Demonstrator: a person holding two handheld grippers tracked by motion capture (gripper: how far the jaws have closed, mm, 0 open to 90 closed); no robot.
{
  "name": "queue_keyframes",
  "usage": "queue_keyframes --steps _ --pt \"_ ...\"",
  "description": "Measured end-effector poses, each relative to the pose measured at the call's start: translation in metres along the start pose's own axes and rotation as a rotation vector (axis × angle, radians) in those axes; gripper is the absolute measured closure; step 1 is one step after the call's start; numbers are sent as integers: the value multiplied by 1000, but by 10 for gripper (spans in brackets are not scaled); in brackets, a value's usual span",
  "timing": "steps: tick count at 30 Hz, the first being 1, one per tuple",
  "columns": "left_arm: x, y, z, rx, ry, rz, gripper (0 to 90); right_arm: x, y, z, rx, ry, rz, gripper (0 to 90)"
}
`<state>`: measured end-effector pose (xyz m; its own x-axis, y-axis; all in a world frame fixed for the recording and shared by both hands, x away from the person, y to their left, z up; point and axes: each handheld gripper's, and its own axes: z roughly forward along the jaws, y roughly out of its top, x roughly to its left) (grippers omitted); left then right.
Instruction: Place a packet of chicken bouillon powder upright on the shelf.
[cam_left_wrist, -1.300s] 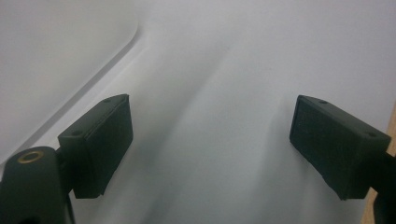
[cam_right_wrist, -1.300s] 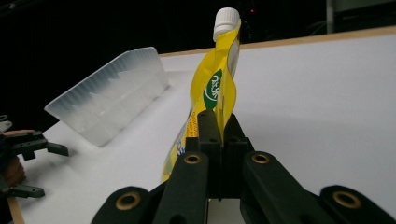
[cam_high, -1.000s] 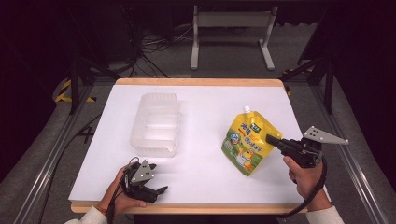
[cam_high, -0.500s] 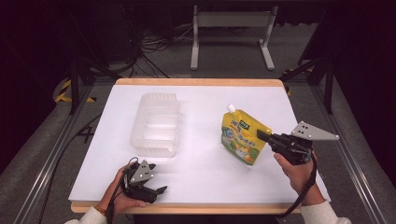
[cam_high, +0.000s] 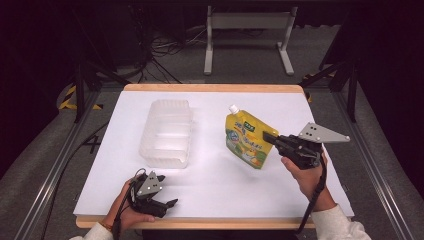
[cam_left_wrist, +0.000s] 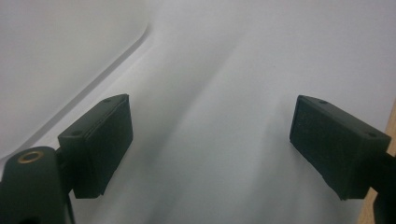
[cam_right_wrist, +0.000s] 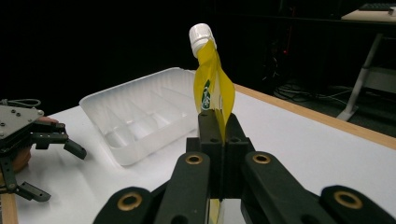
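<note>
A yellow spouted pouch (cam_high: 244, 137) with a white cap hangs above the white table, right of centre. My right gripper (cam_high: 270, 140) is shut on the pouch's right edge and carries it. In the right gripper view the pouch (cam_right_wrist: 212, 84) stands edge-on between the closed jaws, cap up. A clear plastic tray (cam_high: 166, 133) with ribbed walls rests left of centre; it also appears behind the pouch as the tray (cam_right_wrist: 140, 116). My left gripper (cam_high: 167, 205) lies near the table's front edge at the left, open, with nothing between its pads (cam_left_wrist: 100, 140).
The white table sheet (cam_high: 210, 180) sits on a wooden board with an edge (cam_high: 200, 223) along the front. Metal rails run along both sides. A stand and cables are on the floor beyond the far edge.
My right gripper has carried the pouch leftward, toward the table's middle and nearer the tray. The left gripper has stayed put.
</note>
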<state>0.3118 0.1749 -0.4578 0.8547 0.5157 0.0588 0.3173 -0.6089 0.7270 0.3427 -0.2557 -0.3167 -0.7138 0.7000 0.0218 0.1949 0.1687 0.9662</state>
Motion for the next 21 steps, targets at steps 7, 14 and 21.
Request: queue_keyframes --steps 7,14,21 --pt "1 -2 -2 -4 9 -11 137 6 8 16 -9 25 -10 900" --pt "0 -4 -3 -3 16 -13 137 11 20 31 -35 50 -23 900" --pt "0 -7 -6 -7 18 -22 137 18 34 53 -59 84 -35 900"
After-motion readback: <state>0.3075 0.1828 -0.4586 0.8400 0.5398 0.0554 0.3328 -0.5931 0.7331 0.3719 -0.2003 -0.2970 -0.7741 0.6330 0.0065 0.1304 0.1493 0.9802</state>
